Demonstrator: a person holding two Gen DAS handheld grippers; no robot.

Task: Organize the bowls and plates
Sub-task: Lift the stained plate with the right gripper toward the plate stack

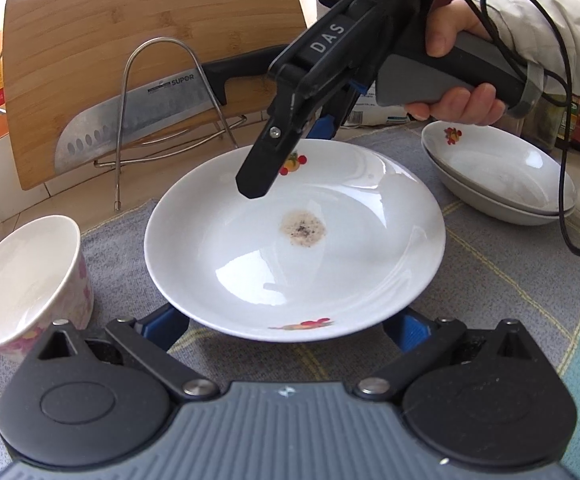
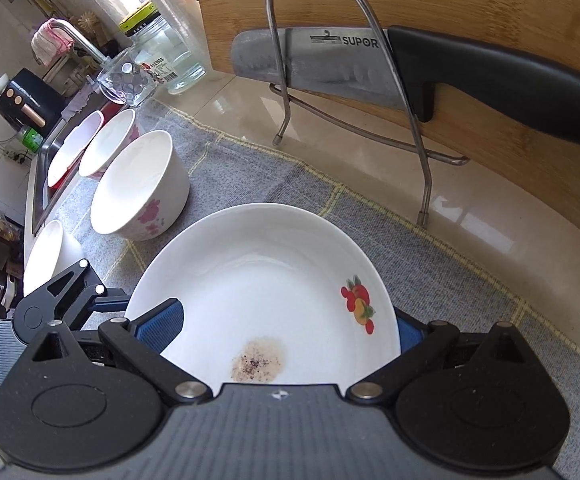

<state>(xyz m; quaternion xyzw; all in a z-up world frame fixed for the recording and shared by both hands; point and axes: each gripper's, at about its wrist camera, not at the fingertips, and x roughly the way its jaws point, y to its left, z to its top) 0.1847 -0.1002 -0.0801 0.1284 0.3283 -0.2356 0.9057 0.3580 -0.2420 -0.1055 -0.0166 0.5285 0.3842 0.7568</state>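
While you're hovering both tools over the grey mat (image 1: pixel 469 248), I'm taking the dirty plate (image 1: pixel 293 240) as landmark and reading left to right.

Left of the plate: a floral bowl (image 1: pixel 26 280) is standing upright, near but not touching. From the right wrist view more bowls (image 2: pixel 108 142) are lining up beyond it toward the sink.

Behind the plate: a wire rack (image 1: pixel 162 92) is holding a knife (image 1: pixel 130 120) against a bamboo board (image 1: pixel 150 20). Keep clear of that blade.

The plate itself is sitting flat on the mat, crumb stain (image 1: pixel 302 227) at its centre, fruit decals on the rim.

Left gripper (image 1: pixel 286 330): fingers are spread wide, blue pads sitting either side of the near rim and lower than it, gripping nothing.

Right gripper (image 2: pixel 286 330): fingers are also spread, straddling the far rim; one pad is showing over the plate's inner face, the other outside and below. Not clamped as far as I'm seeing.

Right of the plate: two matching plates (image 1: pixel 497 176) are sitting stacked, well apart. Likely the destination.

Handling, my judgement: glazed ceramic, stiff, slick, moderately heavy, chips easily. You're wanting a pinch across the rim, one pad on top, one underneath, biting deep. Lift level, set down gently.
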